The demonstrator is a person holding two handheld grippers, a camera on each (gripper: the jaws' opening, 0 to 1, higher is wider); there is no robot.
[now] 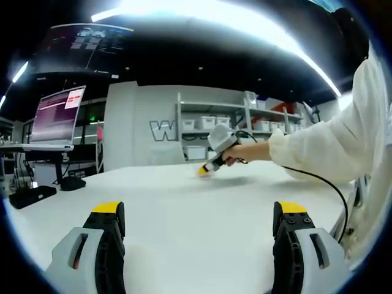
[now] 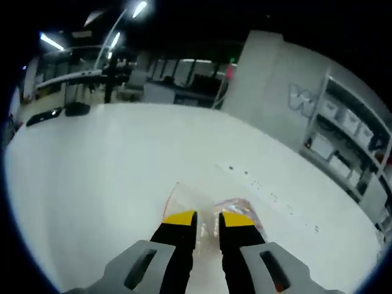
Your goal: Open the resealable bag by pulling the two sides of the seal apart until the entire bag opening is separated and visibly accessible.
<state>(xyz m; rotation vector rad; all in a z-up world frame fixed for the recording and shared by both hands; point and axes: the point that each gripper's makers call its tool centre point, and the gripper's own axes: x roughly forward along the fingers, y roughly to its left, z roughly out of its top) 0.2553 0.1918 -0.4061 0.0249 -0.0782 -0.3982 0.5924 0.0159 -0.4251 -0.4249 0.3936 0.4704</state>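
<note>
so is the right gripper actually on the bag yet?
Touching. The right gripper view shows the right gripper with its jaws nearly closed on the clear resealable bag's edge on the table.

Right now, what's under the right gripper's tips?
The clear resealable bag lies flat on the white table, with the right gripper nearly closed at its near edge. The jaws cover that edge, so whether they pinch the seal can't be told.

Your white table (image 2: 92, 171) carries a clear resealable bag (image 2: 236, 211), lying flat just ahead of your right jaws, its edge reaching between their tips.
</note>
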